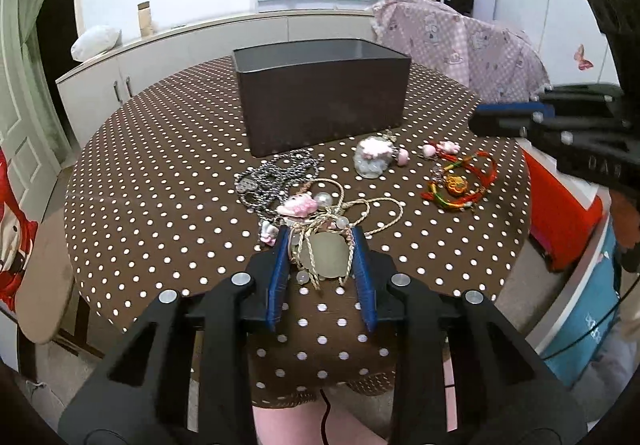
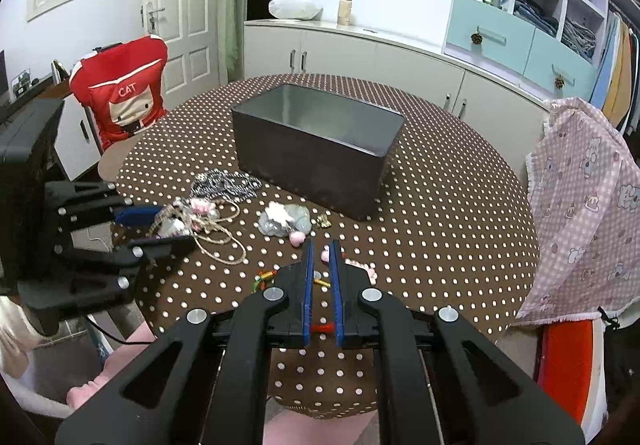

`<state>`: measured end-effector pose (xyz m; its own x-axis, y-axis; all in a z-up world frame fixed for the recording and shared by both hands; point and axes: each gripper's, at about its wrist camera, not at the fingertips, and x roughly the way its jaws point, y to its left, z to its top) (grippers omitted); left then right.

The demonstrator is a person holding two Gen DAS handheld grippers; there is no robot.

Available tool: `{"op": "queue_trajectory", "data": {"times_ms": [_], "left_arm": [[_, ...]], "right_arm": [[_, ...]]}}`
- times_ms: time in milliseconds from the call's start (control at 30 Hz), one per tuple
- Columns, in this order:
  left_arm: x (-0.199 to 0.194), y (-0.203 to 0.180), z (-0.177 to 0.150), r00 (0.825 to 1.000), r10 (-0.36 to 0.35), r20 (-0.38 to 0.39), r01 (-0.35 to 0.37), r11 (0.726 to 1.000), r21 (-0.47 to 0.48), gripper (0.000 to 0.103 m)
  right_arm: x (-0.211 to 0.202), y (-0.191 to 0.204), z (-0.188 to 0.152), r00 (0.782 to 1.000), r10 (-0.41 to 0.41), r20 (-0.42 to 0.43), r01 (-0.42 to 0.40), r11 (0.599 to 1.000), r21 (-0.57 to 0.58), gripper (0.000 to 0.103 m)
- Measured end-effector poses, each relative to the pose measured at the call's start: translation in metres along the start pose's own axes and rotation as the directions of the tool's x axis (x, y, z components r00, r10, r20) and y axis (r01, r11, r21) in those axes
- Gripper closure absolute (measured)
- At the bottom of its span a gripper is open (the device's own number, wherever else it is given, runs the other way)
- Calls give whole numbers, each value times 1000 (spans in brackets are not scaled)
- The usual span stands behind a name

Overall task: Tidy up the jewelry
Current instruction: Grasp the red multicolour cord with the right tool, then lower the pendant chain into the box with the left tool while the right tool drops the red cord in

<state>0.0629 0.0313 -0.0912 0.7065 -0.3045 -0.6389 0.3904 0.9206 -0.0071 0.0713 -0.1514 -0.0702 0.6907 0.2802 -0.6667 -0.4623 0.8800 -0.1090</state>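
A dark open box (image 1: 324, 93) stands on the polka-dot table (image 1: 160, 205); it also shows in the right wrist view (image 2: 316, 141). My left gripper (image 1: 319, 235) has its jaws around a pale round pendant (image 1: 326, 255) on a beige cord necklace (image 1: 360, 211), touching it on both sides. Behind it lie a silver chain (image 1: 276, 175), a pink charm (image 1: 300, 204), a glass bead piece (image 1: 372, 157) and a red and green bracelet (image 1: 460, 185). My right gripper (image 2: 321, 245) is nearly shut, empty, above the red bracelet (image 2: 266, 277).
A chair with a pink cloth (image 2: 580, 205) stands at the table's right. A red chair cover (image 2: 120, 101) is at the left. White cabinets (image 2: 360, 53) line the back wall. A red and blue bin (image 1: 568, 245) stands beside the table.
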Motion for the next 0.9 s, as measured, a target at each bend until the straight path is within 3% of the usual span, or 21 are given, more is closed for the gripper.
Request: {"op": "queue_trajectory", "data": {"times_ms": [33, 67, 100, 200, 267, 333, 400, 467, 900], "left_arm": [[-1, 1, -1, 1000, -1, 5, 1, 1000, -7, 73], [-3, 3, -2, 1000, -7, 13, 7, 1000, -16, 73], [-3, 4, -3, 1000, -13, 19, 13, 1000, -19, 73], [-7, 2, -2, 999, -13, 36, 13, 1000, -16, 73], [-10, 2, -2, 998, -28, 54, 29, 999, -18, 73], [-14, 2, -2, 997, -44, 67, 46, 999, -21, 73], [-18, 4, -2, 994, -60, 86, 63, 997, -36, 73], [-21, 5, -1, 992, -65, 104, 70, 997, -44, 73], [-43, 2, 16, 980, -61, 191, 68, 997, -26, 73]], "right_arm": [[4, 2, -4, 1000, -7, -9, 7, 1000, -13, 71], [7, 5, -8, 1000, -14, -15, 14, 999, -33, 48], [10, 7, -11, 1000, -21, -17, 20, 999, -46, 40], [21, 19, -22, 999, -18, -44, 14, 995, -95, 40], [20, 26, -24, 1000, -18, -14, 16, 992, -126, 45], [22, 26, -23, 1000, 11, -16, -13, 992, -123, 58], [24, 24, -21, 996, 82, -38, -86, 992, -95, 86], [23, 30, -20, 997, 67, -39, -72, 990, -125, 95], [8, 12, -4, 998, 64, -4, -65, 998, -29, 99]]}}
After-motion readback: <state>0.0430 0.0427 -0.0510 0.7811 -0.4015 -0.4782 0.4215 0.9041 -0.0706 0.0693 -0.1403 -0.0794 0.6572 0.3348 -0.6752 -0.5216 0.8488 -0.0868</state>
